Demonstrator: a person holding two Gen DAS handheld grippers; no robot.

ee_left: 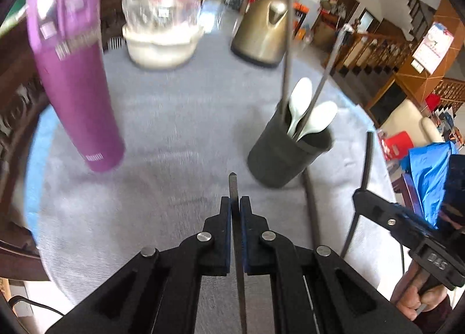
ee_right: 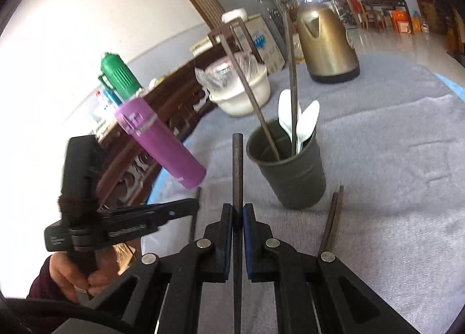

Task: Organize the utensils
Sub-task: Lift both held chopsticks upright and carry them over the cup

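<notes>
- Jaws of your left gripper (ee_left: pixel 235 209) are pinching a dark chopstick (ee_left: pixel 233 186), its tip poking forward.
- Your right gripper (ee_right: pixel 238 215) is clamping another chopstick (ee_right: pixel 237 165), near the grey holder (ee_right: pixel 290 177) on the desk (ee_right: pixel 392 159).

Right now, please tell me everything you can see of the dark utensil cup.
The cup is dark grey, round and looks like metal, narrowing slightly toward its base. It stands upright on the grey cloth. Inside, two white spoons and two long dark chopsticks lean against its rim. No gripper touches it.
</notes>
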